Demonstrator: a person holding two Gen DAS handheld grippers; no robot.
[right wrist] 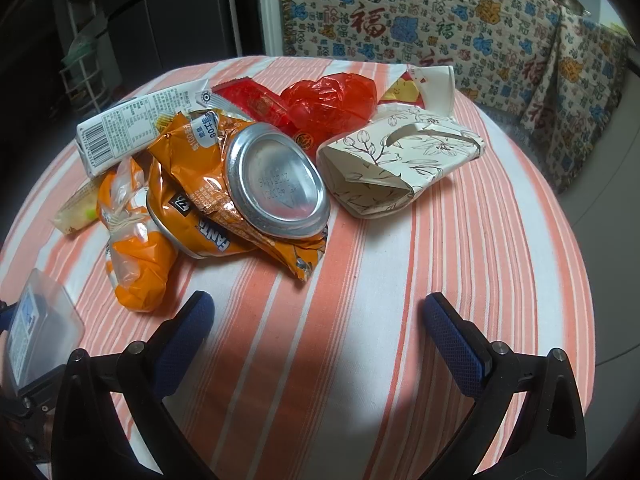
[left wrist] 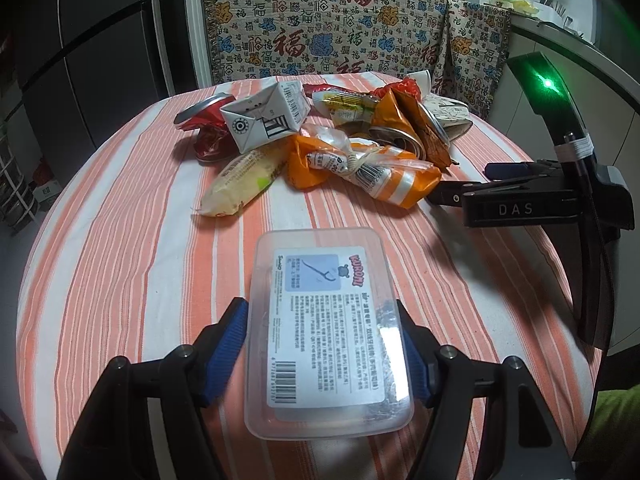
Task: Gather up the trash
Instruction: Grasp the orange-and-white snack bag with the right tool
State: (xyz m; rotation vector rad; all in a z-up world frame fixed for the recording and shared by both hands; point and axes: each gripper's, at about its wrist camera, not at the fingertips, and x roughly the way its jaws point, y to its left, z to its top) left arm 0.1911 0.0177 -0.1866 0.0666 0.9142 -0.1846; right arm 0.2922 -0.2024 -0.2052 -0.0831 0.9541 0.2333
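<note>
A: Left claw point(left wrist: 324, 360) is closed about two-thirds on the clear plastic floss-pick box point(left wrist: 326, 332), blue pads on its long sides, held over the near part of the striped tabletop point(left wrist: 120, 260). Rigid, smooth, light. Probably slippery, so that side grip looks right.

B: Right claw point(right wrist: 318, 332)?

A: Jaws at full spread, nothing between them, hanging over bare cloth just short of the trash pile.

B: What's nearest it?

A: Crushed orange soda can point(right wrist: 256, 196), silver base facing the camera, tangled in an orange foil snack bag point(right wrist: 192, 152). The can is dented thin metal, stiff enough to pinch across the flattened body. The foil is crinkly and slick, and likely drags along.

B: Rest of the pile?

A: White floral paper carton point(right wrist: 396, 164) to the right, folded and open-ended; it should crush easily, so best taken by the flat walls. Behind it sits a red plastic bag point(right wrist: 332, 100), soft and shapeless. A white milk carton point(right wrist: 132, 128) lies on its side to the left, and a knotted orange-and-clear bag point(right wrist: 136, 248) is closest to the box.
</note>
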